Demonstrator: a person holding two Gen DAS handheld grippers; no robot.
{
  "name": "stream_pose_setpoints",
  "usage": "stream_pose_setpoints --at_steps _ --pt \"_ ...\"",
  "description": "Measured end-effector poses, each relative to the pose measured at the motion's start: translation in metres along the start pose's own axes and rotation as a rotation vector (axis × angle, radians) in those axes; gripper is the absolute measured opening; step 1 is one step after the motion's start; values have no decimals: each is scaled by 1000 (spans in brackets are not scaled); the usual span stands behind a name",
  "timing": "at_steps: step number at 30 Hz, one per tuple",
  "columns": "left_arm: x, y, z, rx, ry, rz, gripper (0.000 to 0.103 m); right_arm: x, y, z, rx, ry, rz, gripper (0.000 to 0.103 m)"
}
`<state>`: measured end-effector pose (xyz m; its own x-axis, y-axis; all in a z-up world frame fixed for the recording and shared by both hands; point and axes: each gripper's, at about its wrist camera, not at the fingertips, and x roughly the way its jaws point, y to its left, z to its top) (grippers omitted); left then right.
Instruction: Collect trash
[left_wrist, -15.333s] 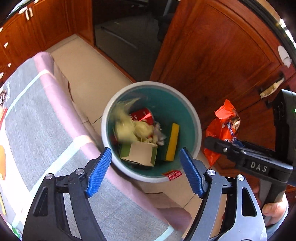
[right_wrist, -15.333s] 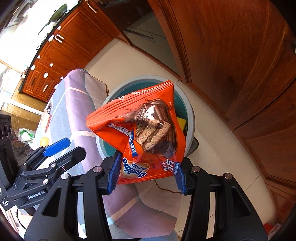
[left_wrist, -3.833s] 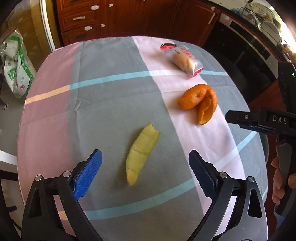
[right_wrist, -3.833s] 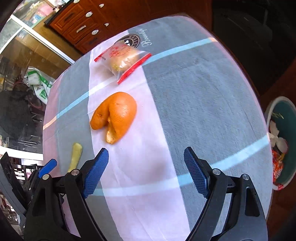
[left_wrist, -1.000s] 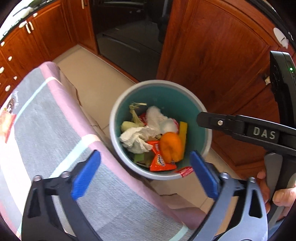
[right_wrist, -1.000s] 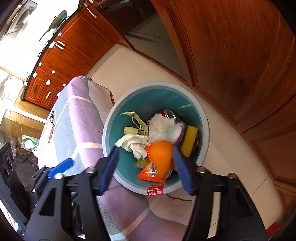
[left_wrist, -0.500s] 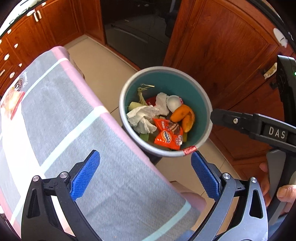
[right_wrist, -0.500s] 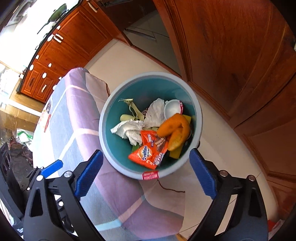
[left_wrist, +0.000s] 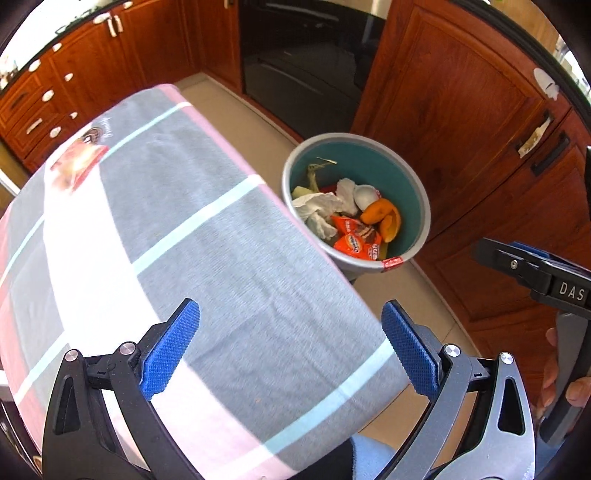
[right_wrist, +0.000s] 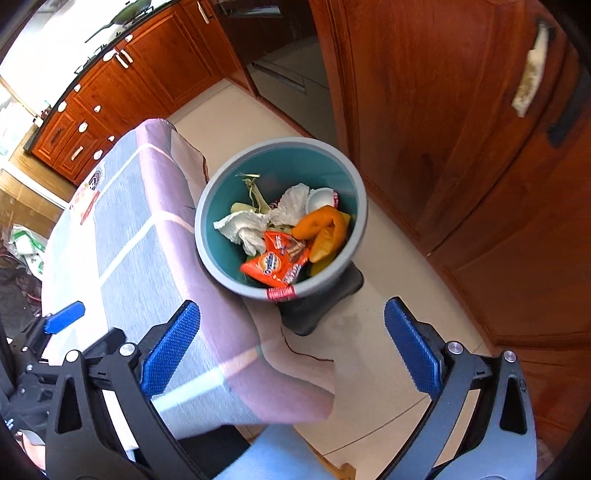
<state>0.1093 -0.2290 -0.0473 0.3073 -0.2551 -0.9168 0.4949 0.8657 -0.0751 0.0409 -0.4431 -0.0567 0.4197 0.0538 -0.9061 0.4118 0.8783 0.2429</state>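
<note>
My jaws have just been opening and stand wide, empty, on both grippers. The orange peel (right_wrist: 321, 229) lies in the bin (right_wrist: 221, 266); the packet (left_wrist: 75, 164) on the bench, beyond the bin, looks light and crinkly, best pinched mid-body.

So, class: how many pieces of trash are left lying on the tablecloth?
1: a red-edged snack bag at the far end of the tablecloth, beside the printed logo. The near edge is hidden behind both grippers, so something may lie unseen there.

light: bright daylight, window glare top left | blur: your tablecloth (left_wrist: 207, 236) smears slightly | edges: strong fisheye bending, black corners
</note>
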Motion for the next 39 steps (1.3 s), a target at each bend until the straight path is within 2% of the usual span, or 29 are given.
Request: stream_pose_setpoints --at_steps 11,23,39 --pt "-43 12 -48 -22 -57 28 99 -31 22 -43 -87 -32 -69 96" --pt "-82 25 -82 -59 -143 57 99 -45 38 -64 -118 -42 -71 96" --pt "-85 43 -92 -108 -152 77 99 -37 60 -69 -174 -28 -88 96"
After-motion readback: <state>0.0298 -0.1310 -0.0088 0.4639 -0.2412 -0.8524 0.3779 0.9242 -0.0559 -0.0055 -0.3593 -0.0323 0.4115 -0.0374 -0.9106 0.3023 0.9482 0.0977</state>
